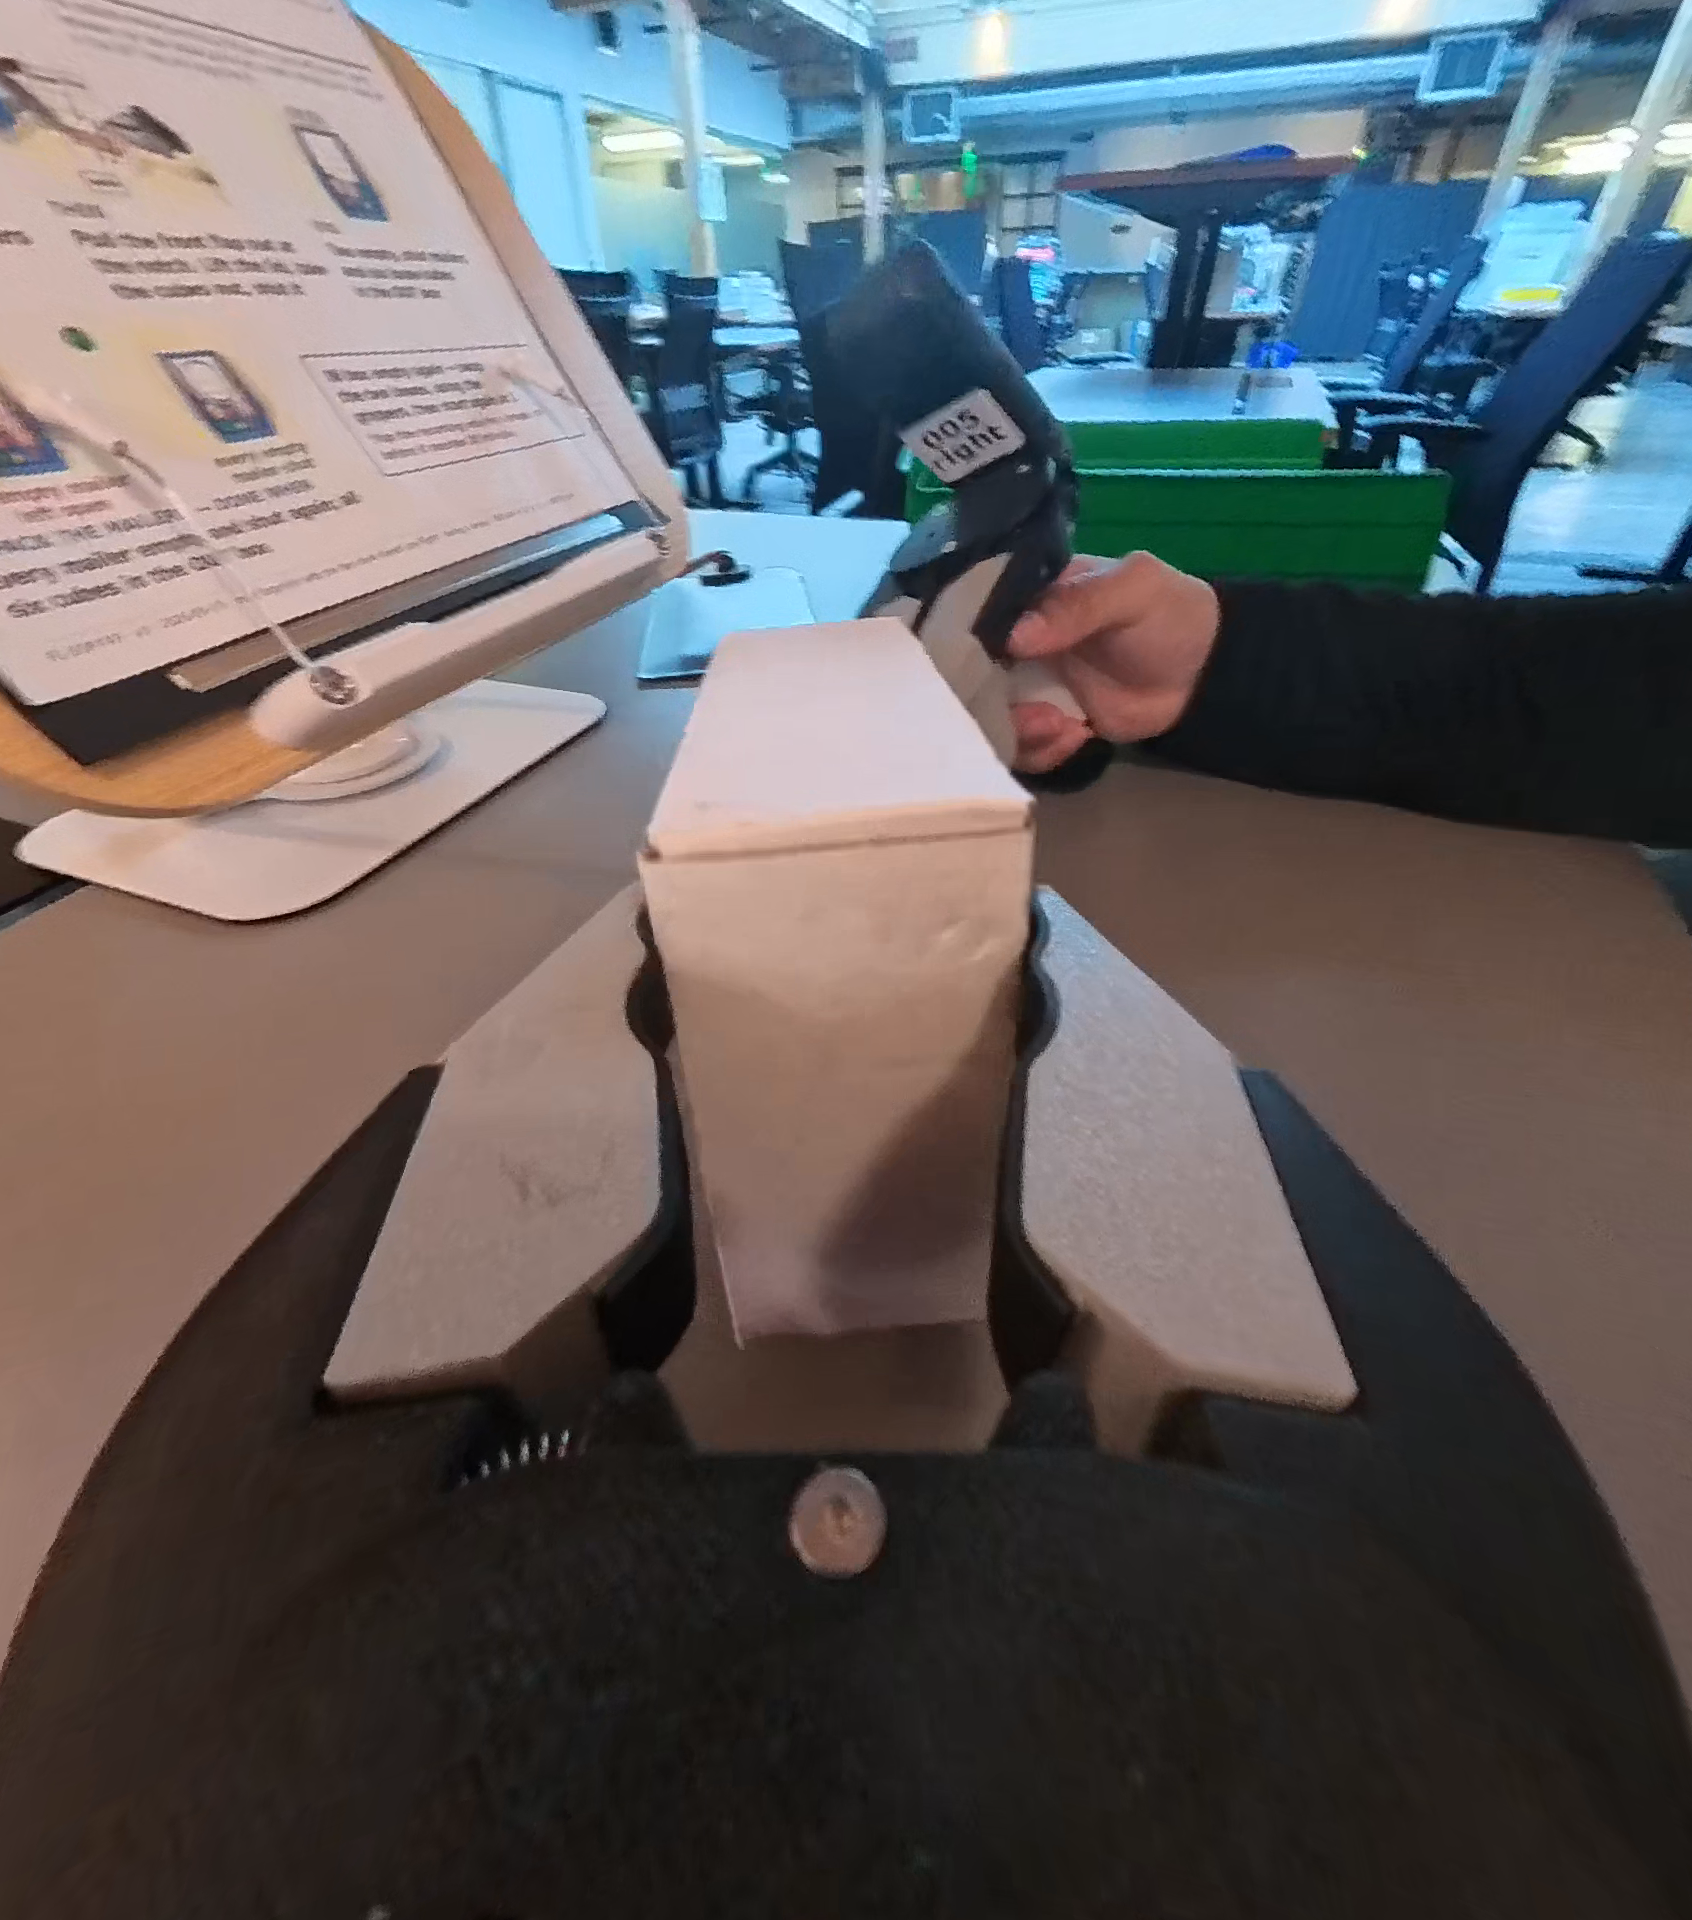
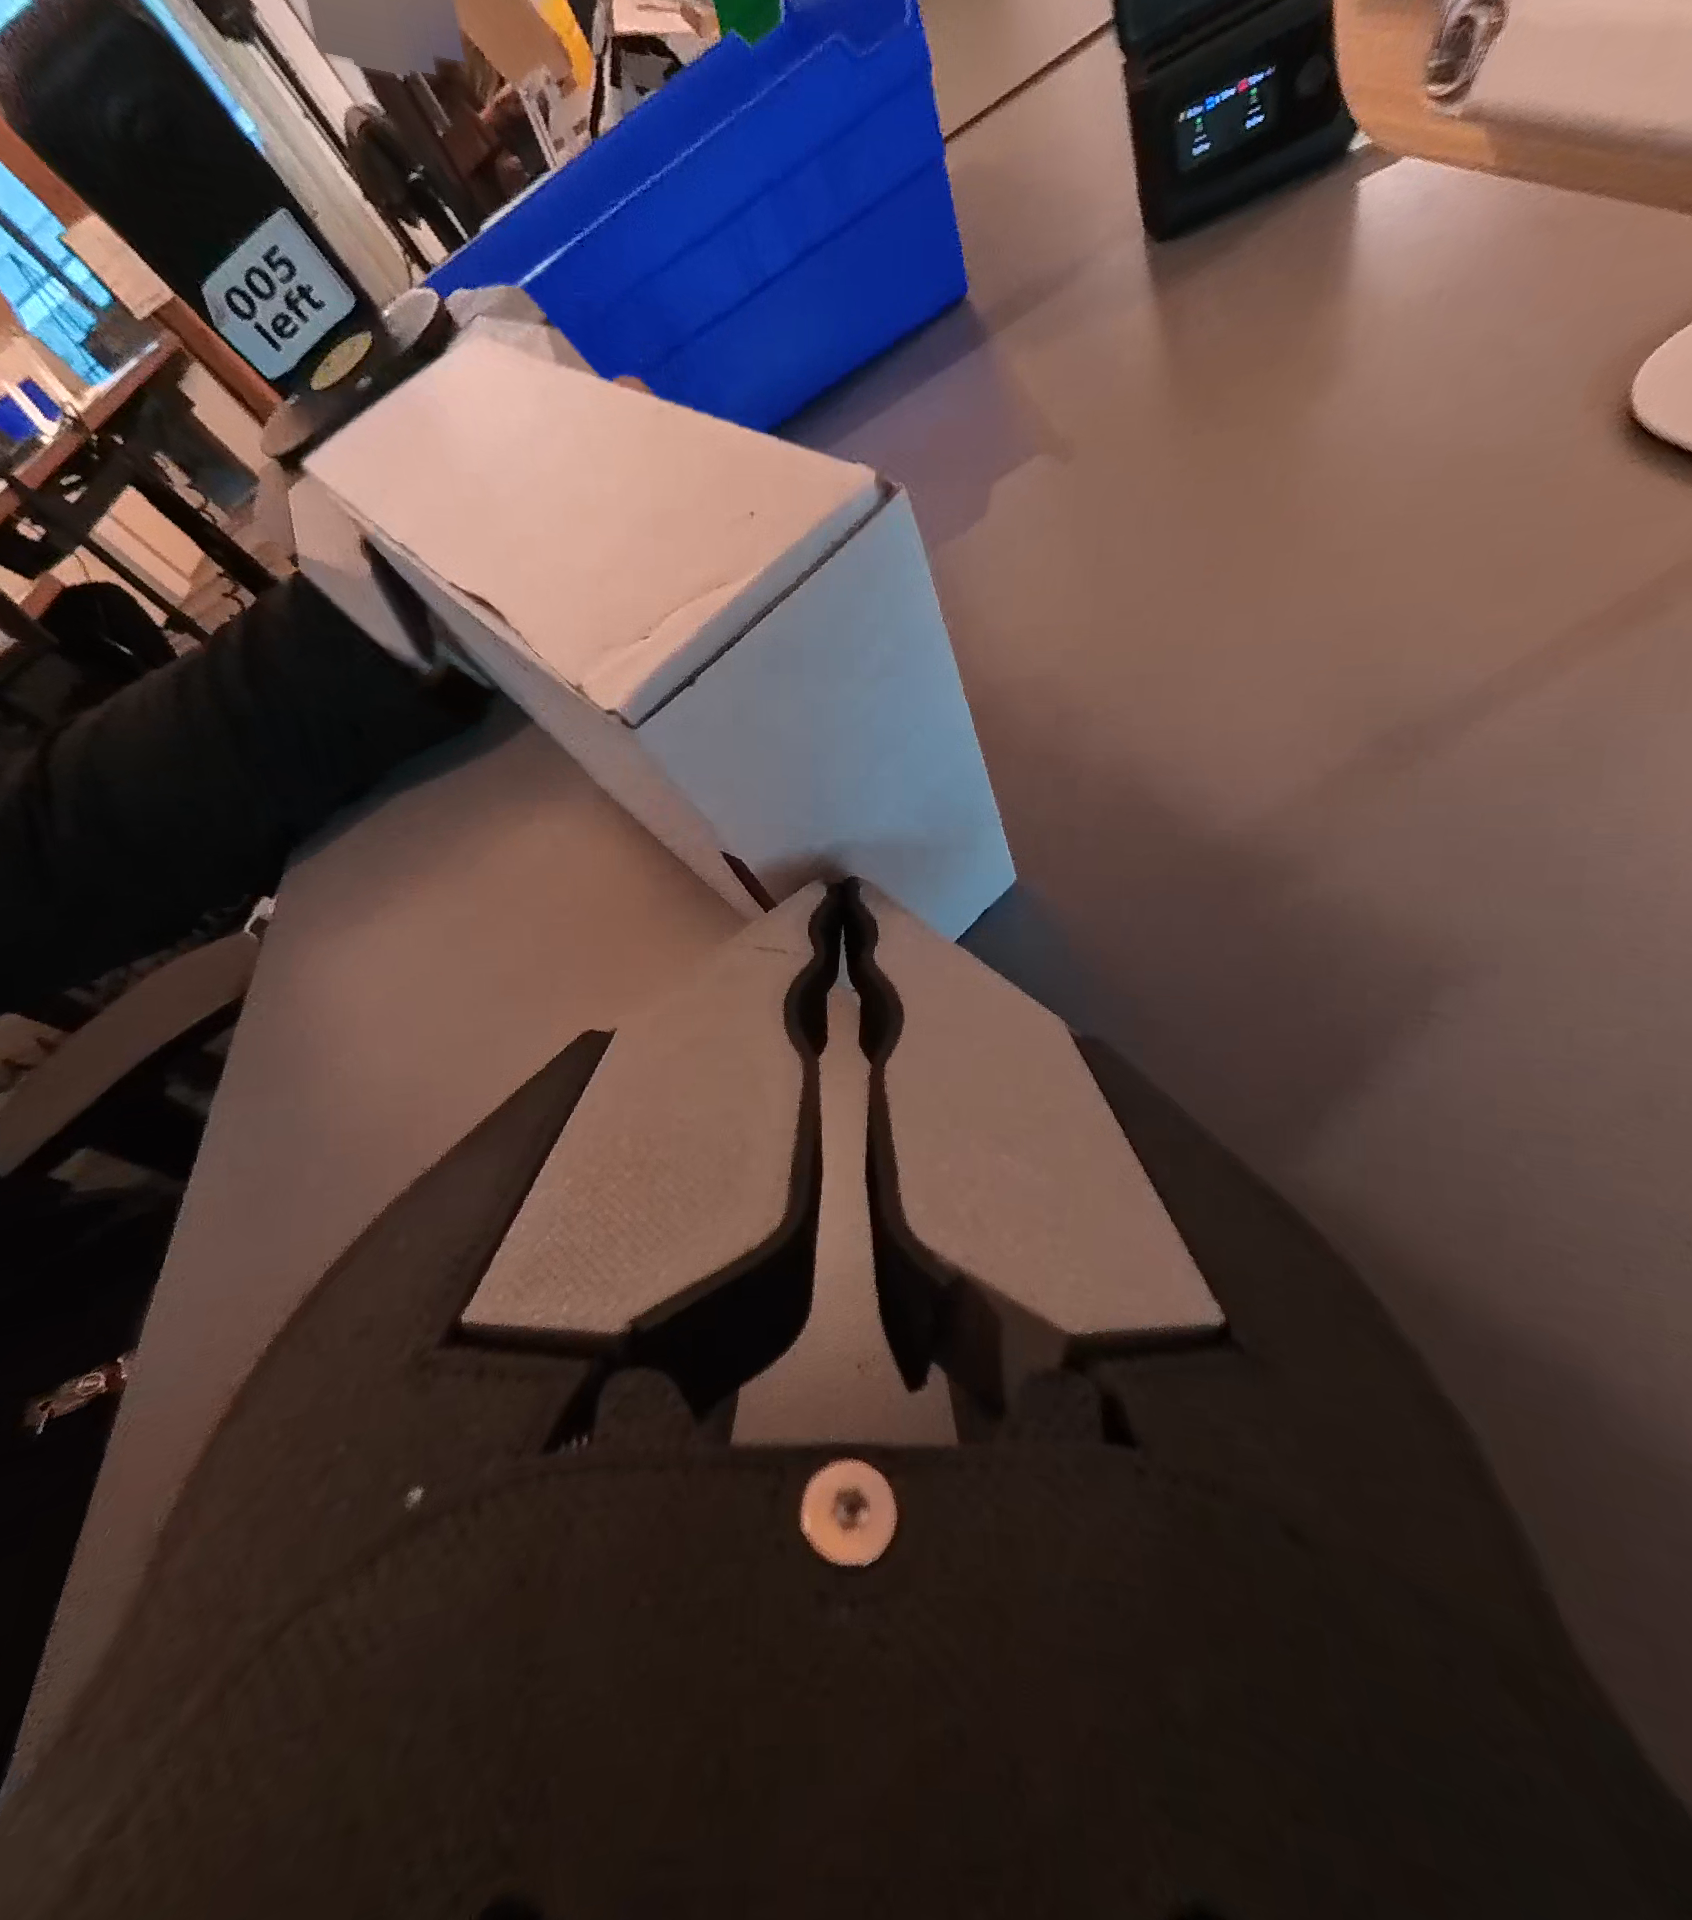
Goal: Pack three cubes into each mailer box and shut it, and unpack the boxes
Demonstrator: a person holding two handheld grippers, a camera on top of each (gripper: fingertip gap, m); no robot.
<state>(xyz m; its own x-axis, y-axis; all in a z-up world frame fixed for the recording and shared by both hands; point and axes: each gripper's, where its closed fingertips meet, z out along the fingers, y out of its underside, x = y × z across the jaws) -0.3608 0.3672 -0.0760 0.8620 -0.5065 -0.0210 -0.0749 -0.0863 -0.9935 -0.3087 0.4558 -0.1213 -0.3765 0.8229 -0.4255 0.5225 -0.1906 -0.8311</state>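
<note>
A white mailer box [image 1: 842, 790] with its lid down stands tilted on the brown table [image 1: 1393, 1039]. My left gripper [image 1: 840, 925] is shut on the box, its fingers clamping the two narrow sides. The box also shows in the right wrist view [image 2: 613, 561], with the left gripper's body [image 2: 302, 312] behind it. My right gripper [image 2: 847, 896] is shut, its tips touching the box's lower near edge; whether they pinch a flap is hidden. In the left wrist view a hand holds the right gripper's body [image 1: 967, 447] behind the box. No cubes are in view.
A document stand with an instruction sheet [image 1: 198, 312] stands on a white base [image 1: 302, 821] at the left. A blue bin [image 2: 748, 239] sits behind the box, and a black device with a small screen [image 2: 1226, 114] farther back. Green bins [image 1: 1237, 499] lie beyond the table. Some 12 centimetres of space lies between my two pairs of fingers.
</note>
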